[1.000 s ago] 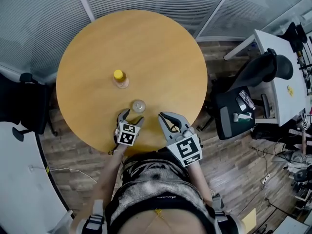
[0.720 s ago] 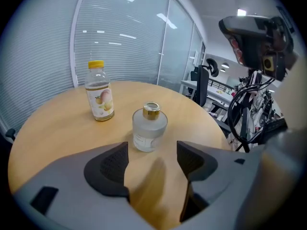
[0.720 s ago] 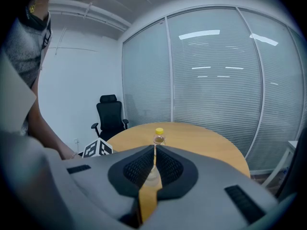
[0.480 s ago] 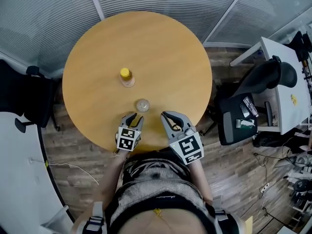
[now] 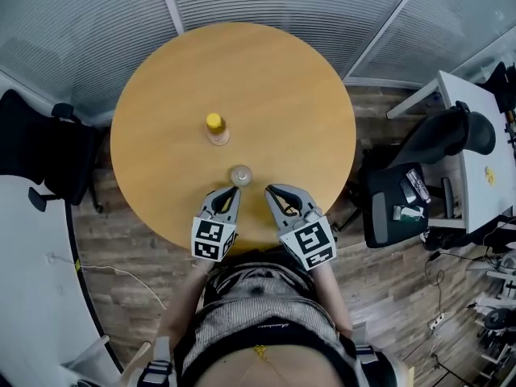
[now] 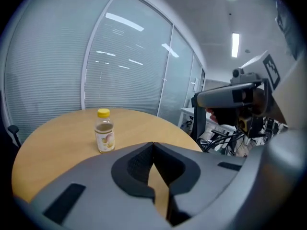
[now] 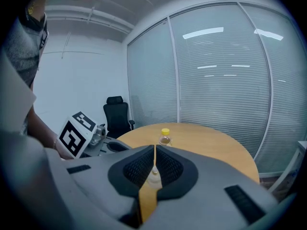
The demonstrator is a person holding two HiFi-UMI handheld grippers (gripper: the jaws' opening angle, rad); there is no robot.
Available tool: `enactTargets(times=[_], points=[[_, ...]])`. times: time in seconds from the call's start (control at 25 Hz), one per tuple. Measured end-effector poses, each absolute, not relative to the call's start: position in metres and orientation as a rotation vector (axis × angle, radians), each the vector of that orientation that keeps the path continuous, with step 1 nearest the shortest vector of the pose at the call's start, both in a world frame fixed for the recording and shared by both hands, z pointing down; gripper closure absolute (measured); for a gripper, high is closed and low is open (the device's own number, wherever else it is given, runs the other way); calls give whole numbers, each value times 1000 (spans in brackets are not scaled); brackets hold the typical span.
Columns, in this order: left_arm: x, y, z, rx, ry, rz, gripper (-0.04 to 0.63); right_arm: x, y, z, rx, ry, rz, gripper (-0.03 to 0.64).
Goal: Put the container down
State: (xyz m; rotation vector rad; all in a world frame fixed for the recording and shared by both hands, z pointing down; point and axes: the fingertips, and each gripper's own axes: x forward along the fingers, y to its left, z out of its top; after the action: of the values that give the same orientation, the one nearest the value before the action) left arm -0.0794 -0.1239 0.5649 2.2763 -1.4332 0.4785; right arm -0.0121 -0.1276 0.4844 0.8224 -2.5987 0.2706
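Note:
A small clear container [image 5: 240,175] stands upright on the round wooden table [image 5: 274,95], near its front edge. Behind it stands a bottle with a yellow cap [image 5: 215,129], which also shows in the left gripper view as the bottle [image 6: 104,131]. My left gripper [image 5: 229,193] is just in front of the container and slightly to its left, apart from it. Its jaws are shut with nothing between them [image 6: 153,144]. My right gripper [image 5: 274,192] hovers to the container's right, also shut and empty. Through the slit below its tips [image 7: 154,147] a bit of the container [image 7: 154,174] shows.
Black office chairs stand at the left [image 5: 44,147] and right [image 5: 419,176] of the table. A white desk [image 5: 484,168] with cables is at the far right. Glass walls with blinds [image 5: 89,22] run behind the table.
My left gripper's jaws have closed from wide open to shut, with nothing in them. The container stays standing on the table. The right gripper has hardly moved.

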Motion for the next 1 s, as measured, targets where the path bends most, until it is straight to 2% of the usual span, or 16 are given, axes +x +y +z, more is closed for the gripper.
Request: enactTargets(times=[1.0], points=[[-65,-132,414,2383,-1517,199,575,-43,-125,405,626,-2869,243,594]])
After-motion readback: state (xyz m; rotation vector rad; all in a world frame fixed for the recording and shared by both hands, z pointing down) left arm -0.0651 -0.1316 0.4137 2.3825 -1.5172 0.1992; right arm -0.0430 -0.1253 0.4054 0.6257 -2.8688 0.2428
